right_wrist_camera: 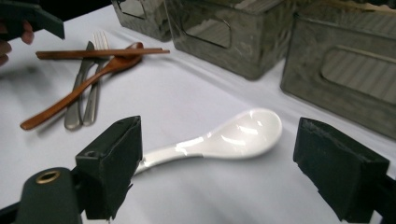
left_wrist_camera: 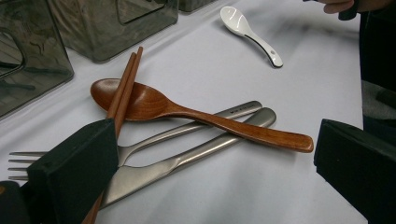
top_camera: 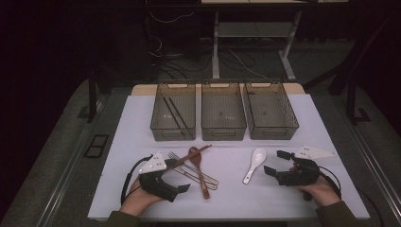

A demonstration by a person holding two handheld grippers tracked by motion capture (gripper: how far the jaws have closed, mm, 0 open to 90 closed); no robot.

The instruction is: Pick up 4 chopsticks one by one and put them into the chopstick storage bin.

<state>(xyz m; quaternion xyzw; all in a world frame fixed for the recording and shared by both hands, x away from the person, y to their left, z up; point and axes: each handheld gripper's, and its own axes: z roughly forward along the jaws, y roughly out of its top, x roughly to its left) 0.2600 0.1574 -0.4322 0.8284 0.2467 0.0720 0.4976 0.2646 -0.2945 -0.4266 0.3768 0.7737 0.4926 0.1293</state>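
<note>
A wooden spoon point(top_camera: 197, 165) lies across a metal fork point(top_camera: 182, 163) and knife point(top_camera: 203, 178), with a pair of wooden chopsticks point(top_camera: 191, 155) over the spoon's bowl. My left gripper point(top_camera: 177, 176) is open just left of this pile. In the left gripper view its jaws stand wide apart, and the wooden spoon point(left_wrist_camera: 154, 105), fork point(left_wrist_camera: 140, 144) and chopsticks point(left_wrist_camera: 123, 86) lie ahead of them. A white ceramic spoon point(top_camera: 255, 163) lies to the right. My right gripper point(right_wrist_camera: 222, 170) is open, its jaws either side of the white spoon point(right_wrist_camera: 233, 137) and not touching it.
Three clear grey bins point(top_camera: 223, 113) stand in a row at the back of the white table point(top_camera: 142, 118). The left bin point(top_camera: 173, 113) holds a pair of black chopsticks point(top_camera: 171, 111). Bare tabletop stretches between the cutlery and the bins.
</note>
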